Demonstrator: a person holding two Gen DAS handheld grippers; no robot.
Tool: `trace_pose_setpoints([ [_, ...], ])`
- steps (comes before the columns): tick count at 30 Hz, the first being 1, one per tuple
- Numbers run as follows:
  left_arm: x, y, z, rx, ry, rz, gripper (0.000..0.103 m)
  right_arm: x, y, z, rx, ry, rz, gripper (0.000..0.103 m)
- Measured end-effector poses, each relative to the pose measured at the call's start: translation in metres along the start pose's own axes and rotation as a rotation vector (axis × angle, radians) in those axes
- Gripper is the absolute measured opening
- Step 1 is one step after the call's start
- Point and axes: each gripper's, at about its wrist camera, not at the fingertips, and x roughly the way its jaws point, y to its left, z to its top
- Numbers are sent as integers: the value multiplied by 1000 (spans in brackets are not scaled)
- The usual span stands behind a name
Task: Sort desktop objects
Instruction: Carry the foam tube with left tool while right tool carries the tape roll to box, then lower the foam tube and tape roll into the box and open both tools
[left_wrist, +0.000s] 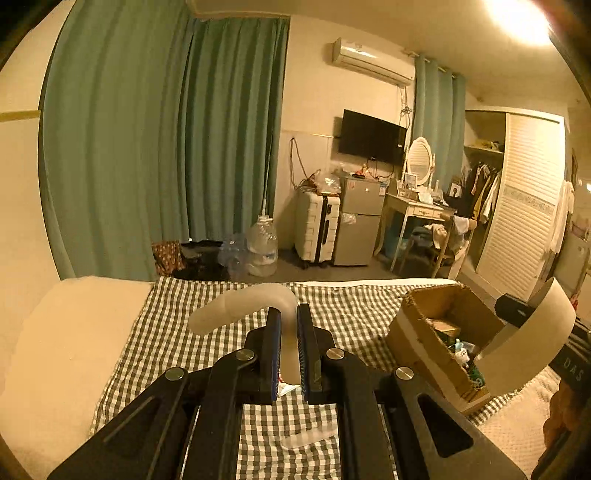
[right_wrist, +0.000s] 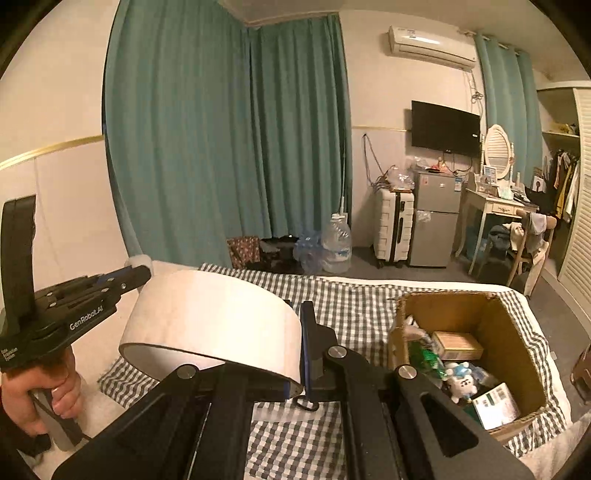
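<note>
Spread across the bed, a green-and-white checked cloth, carrying at its right an open brown cardboard box part-filled with small packets and a white plush toy. Held above the cloth just left of the box, a wide white tape roll, pinched through its wall by the right gripper, jaws clamped. Raised over the cloth too, a curved translucent silicone piece, gripped in the left gripper, jaws clamped on its stem.
</note>
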Motion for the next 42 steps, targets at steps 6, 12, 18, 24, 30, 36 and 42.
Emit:
trace_pose_setpoints([
  [6, -12, -16, 13, 11, -8, -12, 8, -11, -16, 7, -15, -23, -10, 4],
  [12, -12, -41, 27, 32, -11, -29, 8, -24, -42, 9, -90, -25, -43, 4],
  [18, 0, -83, 40, 53, -15, -72, 8, -37, -86, 16, -38, -60, -88, 4],
  [24, 21, -140, 46, 102, -5, -139, 8, -51, -123, 19, 6, -96, -160, 5],
  [30, 42, -185, 47, 141, 23, -204, 8, -55, -168, 15, 90, -95, -213, 5],
  [36, 71, -228, 31, 187, 70, -267, 8, -38, -201, 3, 152, -36, -239, 6],
  [42, 105, -267, 12, 243, 135, -325, 8, -11, -221, -14, 168, 63, -280, 7],
])
